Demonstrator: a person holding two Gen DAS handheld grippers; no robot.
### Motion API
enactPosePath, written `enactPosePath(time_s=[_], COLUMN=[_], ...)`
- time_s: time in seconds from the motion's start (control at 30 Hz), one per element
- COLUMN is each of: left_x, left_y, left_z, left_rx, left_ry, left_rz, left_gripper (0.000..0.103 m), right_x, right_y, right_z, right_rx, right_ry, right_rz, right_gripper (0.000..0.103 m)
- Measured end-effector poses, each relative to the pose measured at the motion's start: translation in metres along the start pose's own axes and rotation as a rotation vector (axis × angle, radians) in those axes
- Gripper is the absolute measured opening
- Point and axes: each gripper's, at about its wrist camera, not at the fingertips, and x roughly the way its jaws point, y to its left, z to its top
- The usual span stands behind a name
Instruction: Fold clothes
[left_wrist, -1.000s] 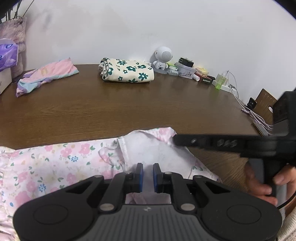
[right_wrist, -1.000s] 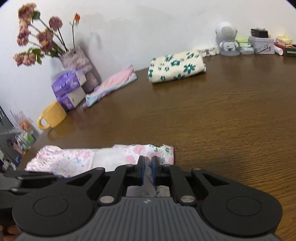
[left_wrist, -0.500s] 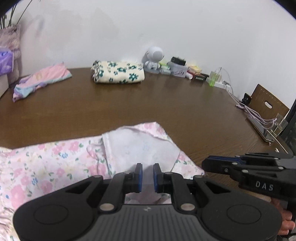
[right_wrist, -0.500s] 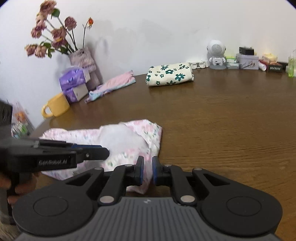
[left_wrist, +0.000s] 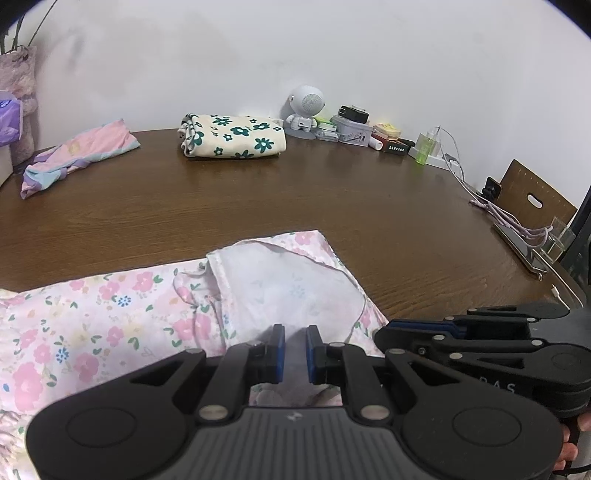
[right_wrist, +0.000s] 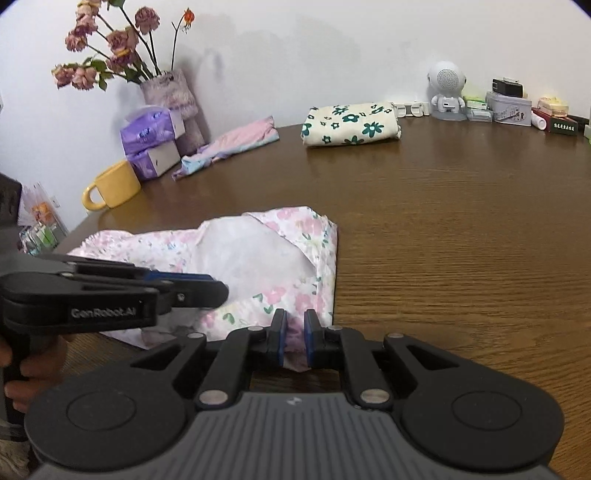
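your left tool (left_wrist: 294, 347) and right tool (right_wrist: 294, 334) each grip the near edge of the pink floral garment (right_wrist: 280, 254) on the brown desk (right_wrist: 443, 229). a folded cloth (right_wrist: 351, 123), mug (right_wrist: 112, 184) and flowers (right_wrist: 107, 48) line the white wall.

A pink floral garment (left_wrist: 110, 317) lies flat on the near edge of the brown table (left_wrist: 295, 206), its right end folded back to show the pale lining, cloth pinched between the left gripper (left_wrist: 294, 349) fingers and the right gripper (right_wrist: 294, 338) fingers.
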Motion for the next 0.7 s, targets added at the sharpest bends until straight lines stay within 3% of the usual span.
enactPosePath(time_s=[0.17,0.3,0.43,0.7], left_x=[-0.002,-0.01,-0.009,0.031], left_y=[0.003,0.003,-0.009,-0.004], left_z=[0.0,0.021,0.047,0.044], left_rx=[-0.012,-0.017,0.066,0.054], left_ry=[0.004,0.024,-0.013,0.064], left_rz=[-0.012,-0.072,-0.023,-0.03], left_gripper=[0.01,0.011,0.011,0.011], right_x=[0.003,-0.01,-0.024,0.008], right_y=[0.007,0.0,-0.003,0.001], right_z=[-0.002,0.007,0.02,0.018], right_rx=[-0.034,0.023,0.038,0.031], right_ry=[0.008,-0.026,-0.086,0.009], right_rz=[-0.03,-0.004,-0.005,-0.006], right_gripper=[0.01,0.01,0.01,0.01])
